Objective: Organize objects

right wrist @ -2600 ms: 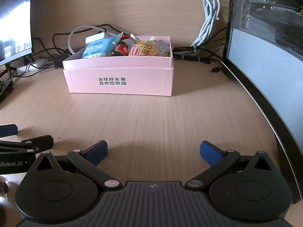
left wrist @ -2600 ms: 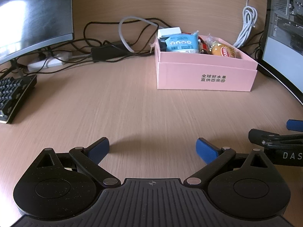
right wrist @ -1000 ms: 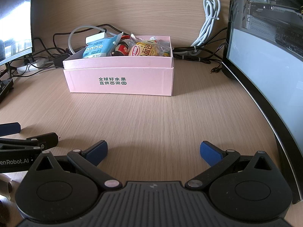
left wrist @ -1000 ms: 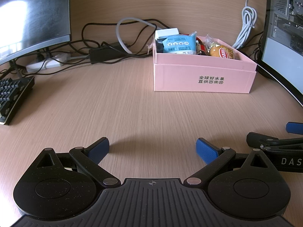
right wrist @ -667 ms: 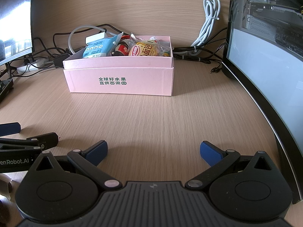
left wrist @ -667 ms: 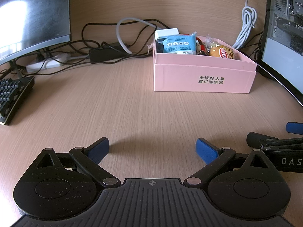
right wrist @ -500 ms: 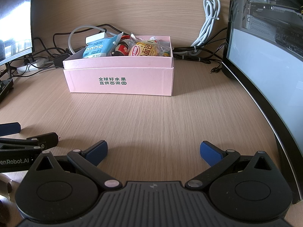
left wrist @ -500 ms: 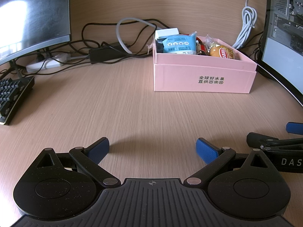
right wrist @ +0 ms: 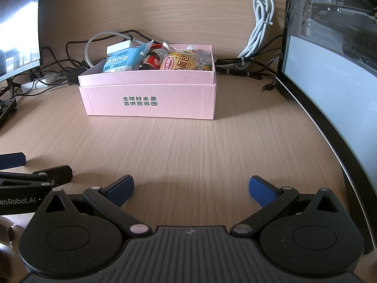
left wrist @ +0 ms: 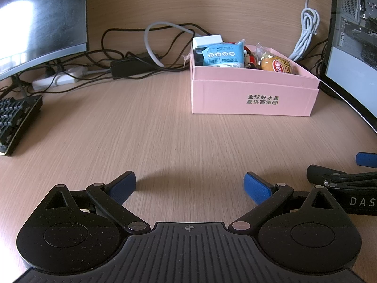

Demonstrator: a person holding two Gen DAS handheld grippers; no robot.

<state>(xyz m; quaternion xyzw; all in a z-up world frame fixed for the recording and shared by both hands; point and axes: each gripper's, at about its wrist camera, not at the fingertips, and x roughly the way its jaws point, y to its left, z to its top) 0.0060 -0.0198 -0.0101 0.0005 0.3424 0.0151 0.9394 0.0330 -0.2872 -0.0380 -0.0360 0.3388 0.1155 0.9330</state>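
Both the left hand-held gripper [left wrist: 190, 184] and right hand-held gripper [right wrist: 191, 186] hover wide open and empty; reaching into the crowded pink cardboard box [right wrist: 150, 99] risks spilling the heaped snack packets [right wrist: 180, 62].

Bare tabletop [right wrist: 188, 146] lies open between both grippers and the pink box [right wrist: 150, 99]. A curved monitor [right wrist: 329, 89] walls the right edge; a keyboard [left wrist: 16, 120] and tangled cables [left wrist: 132, 59] bound the left and rear.
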